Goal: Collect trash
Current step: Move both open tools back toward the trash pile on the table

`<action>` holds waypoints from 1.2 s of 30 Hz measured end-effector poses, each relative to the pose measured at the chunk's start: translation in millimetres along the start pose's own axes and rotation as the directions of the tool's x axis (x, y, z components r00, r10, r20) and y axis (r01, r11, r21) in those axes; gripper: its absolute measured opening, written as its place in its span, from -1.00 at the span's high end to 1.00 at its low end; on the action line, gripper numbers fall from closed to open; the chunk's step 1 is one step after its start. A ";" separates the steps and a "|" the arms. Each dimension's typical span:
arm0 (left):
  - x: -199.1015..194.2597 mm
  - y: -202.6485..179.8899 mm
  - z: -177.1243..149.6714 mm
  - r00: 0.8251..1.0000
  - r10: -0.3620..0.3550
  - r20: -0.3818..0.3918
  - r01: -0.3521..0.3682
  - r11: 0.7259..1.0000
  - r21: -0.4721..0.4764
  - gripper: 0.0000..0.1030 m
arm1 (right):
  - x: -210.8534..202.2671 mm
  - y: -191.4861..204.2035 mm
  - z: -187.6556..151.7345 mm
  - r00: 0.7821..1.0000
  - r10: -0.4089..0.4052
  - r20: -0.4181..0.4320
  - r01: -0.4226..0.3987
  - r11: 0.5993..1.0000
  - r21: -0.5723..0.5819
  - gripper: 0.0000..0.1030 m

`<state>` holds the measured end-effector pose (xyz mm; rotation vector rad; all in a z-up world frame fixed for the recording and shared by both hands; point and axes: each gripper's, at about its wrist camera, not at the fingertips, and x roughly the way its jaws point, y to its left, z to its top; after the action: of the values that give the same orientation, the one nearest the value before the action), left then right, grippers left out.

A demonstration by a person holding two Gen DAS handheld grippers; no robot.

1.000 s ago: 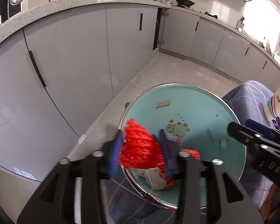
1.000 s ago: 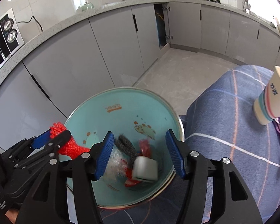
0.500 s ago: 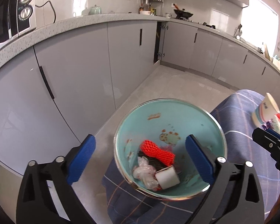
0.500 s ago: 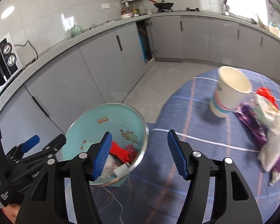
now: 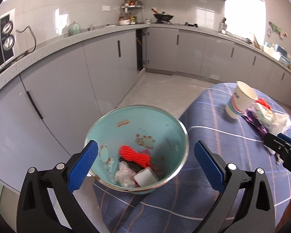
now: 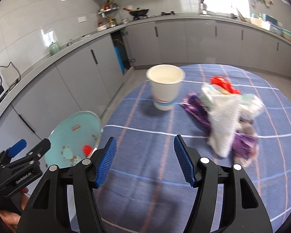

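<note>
Remaining trash pile [image 6: 229, 120] lay on the bench ahead-right of the right gripper [image 6: 145, 162], jaws spread and empty, nearer than the left gripper [image 5: 145, 167], jaws spread wide, empty, facing the teal bowl [image 5: 114, 124].

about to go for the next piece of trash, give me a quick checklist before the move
1. Left gripper empty, jaws wide: ok.
2. Right gripper empty, jaws apart: ok.
3. Red mesh lies inside the teal bowl: ok.
4. Bowl fully on the table: not ok, it overhangs the blue tablecloth edge.
5. Path to trash pile clear: ok; paper cup stands to its left.
6. Cup empty: cannot tell.
</note>
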<state>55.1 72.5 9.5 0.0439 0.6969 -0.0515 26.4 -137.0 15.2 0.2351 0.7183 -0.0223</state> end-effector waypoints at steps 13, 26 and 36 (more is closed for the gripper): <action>-9.5 -68.1 -13.7 0.993 -0.112 -0.041 0.116 0.987 0.107 -0.89 | -23.5 -80.4 -29.0 0.993 -0.115 -0.014 0.116 0.988 0.105 -0.19; -1.3 -126.1 -26.0 0.977 -0.195 -0.083 0.207 0.961 0.185 -0.88 | -33.6 -150.1 -33.6 0.981 -0.193 -0.027 0.195 0.959 0.204 0.01; 10.8 -171.4 -25.7 0.968 -0.227 -0.106 0.247 0.938 0.245 -0.85 | -22.1 -163.3 -25.7 0.983 -0.181 -0.038 0.185 0.963 0.195 0.17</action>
<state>36.3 -97.4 -21.1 0.2110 0.7664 -0.3743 -23.4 -291.6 -22.6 0.3591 0.7568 -0.2698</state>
